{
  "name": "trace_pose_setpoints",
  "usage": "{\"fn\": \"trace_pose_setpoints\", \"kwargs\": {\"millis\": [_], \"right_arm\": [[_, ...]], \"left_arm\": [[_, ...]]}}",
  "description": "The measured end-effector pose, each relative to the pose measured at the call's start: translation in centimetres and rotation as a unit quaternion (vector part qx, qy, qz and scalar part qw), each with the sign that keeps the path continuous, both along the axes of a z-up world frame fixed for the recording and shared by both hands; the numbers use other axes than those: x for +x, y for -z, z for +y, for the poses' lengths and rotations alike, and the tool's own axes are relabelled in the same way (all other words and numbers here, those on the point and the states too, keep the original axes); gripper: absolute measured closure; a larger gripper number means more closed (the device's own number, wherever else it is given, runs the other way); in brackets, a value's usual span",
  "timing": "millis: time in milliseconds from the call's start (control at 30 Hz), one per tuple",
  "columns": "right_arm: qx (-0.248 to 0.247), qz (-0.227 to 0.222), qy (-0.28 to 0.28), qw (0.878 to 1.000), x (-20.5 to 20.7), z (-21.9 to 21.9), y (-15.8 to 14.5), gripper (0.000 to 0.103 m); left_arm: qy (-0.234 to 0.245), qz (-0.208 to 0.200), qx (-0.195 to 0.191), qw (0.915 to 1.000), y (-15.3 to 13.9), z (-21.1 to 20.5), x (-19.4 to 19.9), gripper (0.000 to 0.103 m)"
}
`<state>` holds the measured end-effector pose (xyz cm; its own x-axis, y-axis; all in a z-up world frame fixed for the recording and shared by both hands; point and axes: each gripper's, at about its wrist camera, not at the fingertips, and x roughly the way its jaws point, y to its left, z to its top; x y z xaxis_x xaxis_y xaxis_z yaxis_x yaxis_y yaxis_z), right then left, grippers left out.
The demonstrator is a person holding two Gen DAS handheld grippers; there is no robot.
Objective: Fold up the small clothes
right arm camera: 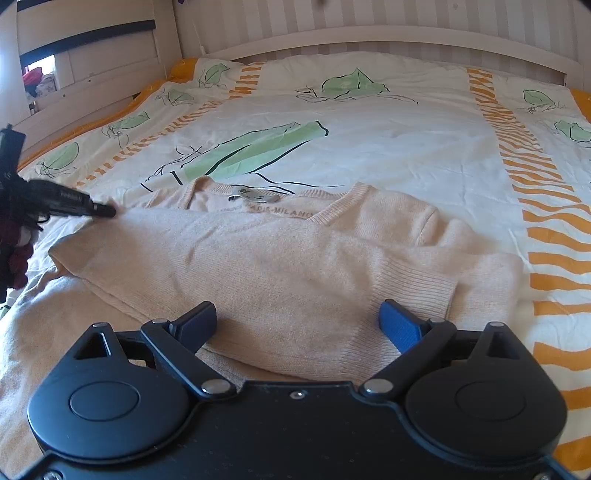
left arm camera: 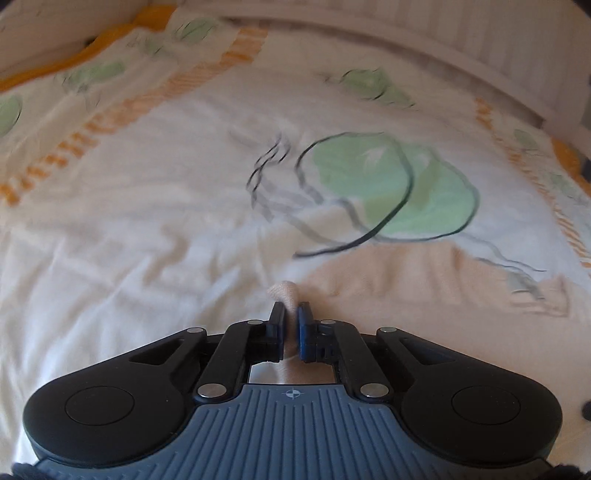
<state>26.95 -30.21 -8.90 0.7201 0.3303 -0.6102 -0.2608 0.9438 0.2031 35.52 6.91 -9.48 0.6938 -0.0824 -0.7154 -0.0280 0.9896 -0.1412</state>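
Sweater [right arm camera: 280,266] edge pinched in left gripper [left arm camera: 291,314]; right gripper [right arm camera: 297,321] spread wide above it; bedspread [right arm camera: 388,147] beyond lies open.

Striped wall [right arm camera: 369,14], leaf-print bedspread [right arm camera: 369,140]

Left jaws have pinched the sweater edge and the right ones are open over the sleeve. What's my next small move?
Probably lift the left gripper a little and carry its pinch of peach sweater across the body. Its jaws are shut on a fold of knit, while the right gripper hangs open, holding nothing, above the folded sleeve.
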Motion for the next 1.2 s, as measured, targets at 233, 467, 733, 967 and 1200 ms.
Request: {"fn": "trace_pose_setpoints", "kwargs": {"millis": [233, 467, 733, 967, 1200], "right_arm": [[-0.001, -0.001, -0.001, 1.0, 0.0, 0.2, 0.0, 0.005], [0.0, 0.0, -0.002, 1.0, 0.0, 0.2, 0.0, 0.004], [0.002, -0.001, -0.005, 1.0, 0.0, 0.1, 0.0, 0.001], [-0.001, -0.002, -0.004, 1.0, -0.1, 0.1, 0.0, 0.001], [-0.009, 0.003, 0.005, 1.0, -0.8, -0.2, -0.2, 0.001]], "left_arm": [[0.013, -0.01, 0.025, 0.9995, -0.4, -0.1, 0.2, 0.083], [0.042, -0.048, 0.044, 0.997, -3.0, -1.2, -3.1, 0.049], [0.094, 0.011, 0.08, 0.9923, -0.4, -2.3, -5.2, 0.033], [0.072, 0.007, 0.085, 0.9937, -1.2, -0.7, -6.1, 0.02], [0.079, 0.022, 0.116, 0.9899, -0.9, -0.7, -6.8, 0.018]]}}
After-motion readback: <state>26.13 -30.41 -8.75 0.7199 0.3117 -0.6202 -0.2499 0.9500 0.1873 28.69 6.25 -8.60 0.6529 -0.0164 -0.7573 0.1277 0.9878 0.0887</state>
